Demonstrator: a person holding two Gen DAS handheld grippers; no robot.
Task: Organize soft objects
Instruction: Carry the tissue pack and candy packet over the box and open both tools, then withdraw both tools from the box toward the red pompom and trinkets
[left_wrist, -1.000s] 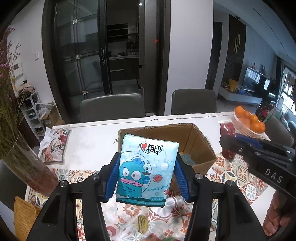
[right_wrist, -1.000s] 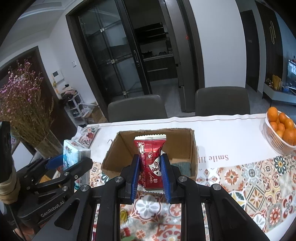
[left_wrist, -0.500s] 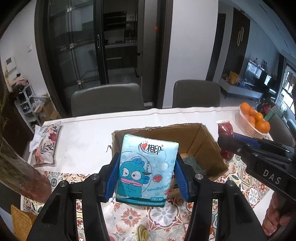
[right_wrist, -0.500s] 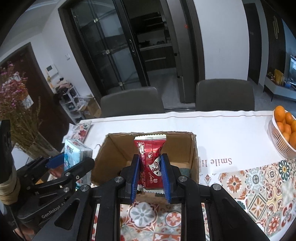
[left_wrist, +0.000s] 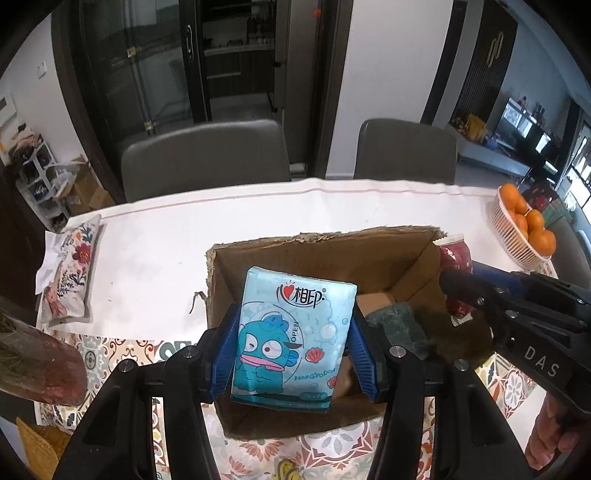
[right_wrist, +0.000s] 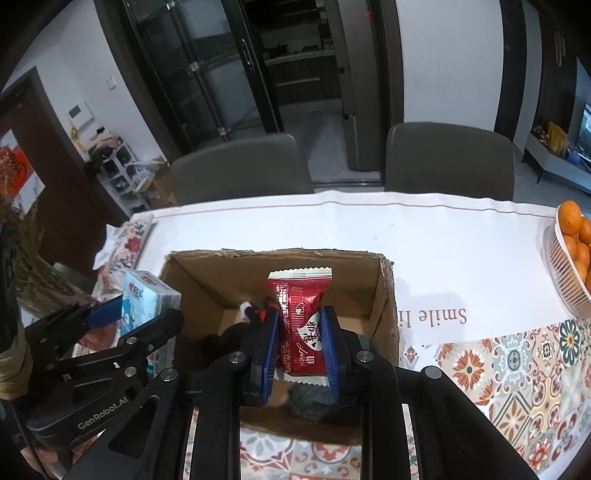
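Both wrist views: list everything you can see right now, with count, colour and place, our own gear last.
tissue pack: one, light blue, clamped in left gripper over the box
snack packet: one, red, clamped in right gripper over the box
cardboard box: one, brown, open, mid-table
cloth: one, dark green, inside the box
floral pouch: one, white patterned, table's left edge
orange basket: one, white, oranges inside, right edge
chairs: two, grey, behind the table
left gripper: black, blue pads
right gripper: black, blue pads
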